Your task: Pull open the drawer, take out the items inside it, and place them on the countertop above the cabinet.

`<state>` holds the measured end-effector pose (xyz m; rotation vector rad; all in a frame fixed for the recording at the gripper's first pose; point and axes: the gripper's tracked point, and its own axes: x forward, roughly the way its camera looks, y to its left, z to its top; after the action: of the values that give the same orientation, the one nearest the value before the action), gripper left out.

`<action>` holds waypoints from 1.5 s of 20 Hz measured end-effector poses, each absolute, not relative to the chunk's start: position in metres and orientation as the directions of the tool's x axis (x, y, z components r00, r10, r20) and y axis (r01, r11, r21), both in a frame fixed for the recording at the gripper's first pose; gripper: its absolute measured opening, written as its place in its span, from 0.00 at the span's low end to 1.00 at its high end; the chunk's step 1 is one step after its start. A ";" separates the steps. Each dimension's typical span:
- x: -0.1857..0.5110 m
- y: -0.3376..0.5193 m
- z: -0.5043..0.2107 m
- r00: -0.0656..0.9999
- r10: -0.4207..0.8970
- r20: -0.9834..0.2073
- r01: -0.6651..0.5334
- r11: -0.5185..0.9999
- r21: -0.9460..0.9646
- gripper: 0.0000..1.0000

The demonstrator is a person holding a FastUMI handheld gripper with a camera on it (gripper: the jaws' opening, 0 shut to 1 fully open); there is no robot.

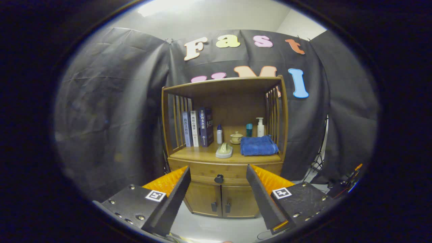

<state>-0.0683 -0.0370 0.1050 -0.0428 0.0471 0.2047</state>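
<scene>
Black cloth (111, 111) hangs creased around the booth, with a pale ceiling (209, 13) above it lit by one bright patch. The floor (209, 224) is light grey, and a tripod stand (317, 162) leans beside the cloth

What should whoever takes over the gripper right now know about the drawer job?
Gripper: open, holding nothing, fingers apart and aimed at the cabinet from a distance.
Drawer: shut, its dark knob sits between the fingers, beyond them. Contents hidden.
Countertop: holds books, bottles, a small pot, a blue towel and a pale object at the front; bare wood front left.
Done: nothing yet.
Left: close in, grip the knob, pull the drawer open, lift items onto the countertop.
</scene>
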 end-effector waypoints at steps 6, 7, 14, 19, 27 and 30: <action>-0.066 -0.039 0.100 0.977 0.201 -0.064 -0.203 0.979 -0.021 0.99; -0.066 -0.039 0.100 0.978 0.199 -0.063 -0.201 0.979 -0.023 0.99; -0.064 -0.043 0.097 0.979 0.193 -0.069 -0.195 0.981 -0.024 0.99; -0.065 -0.045 0.105 0.983 0.182 -0.036 -0.183 0.983 -0.022 0.99; -0.061 -0.035 0.084 0.978 0.192 -0.080 -0.196 0.979 -0.053 0.99; -0.062 -0.032 0.084 0.977 0.198 -0.074 -0.202 0.978 -0.060 0.99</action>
<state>-0.0617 -0.0323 0.0842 -0.0677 0.0680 0.2015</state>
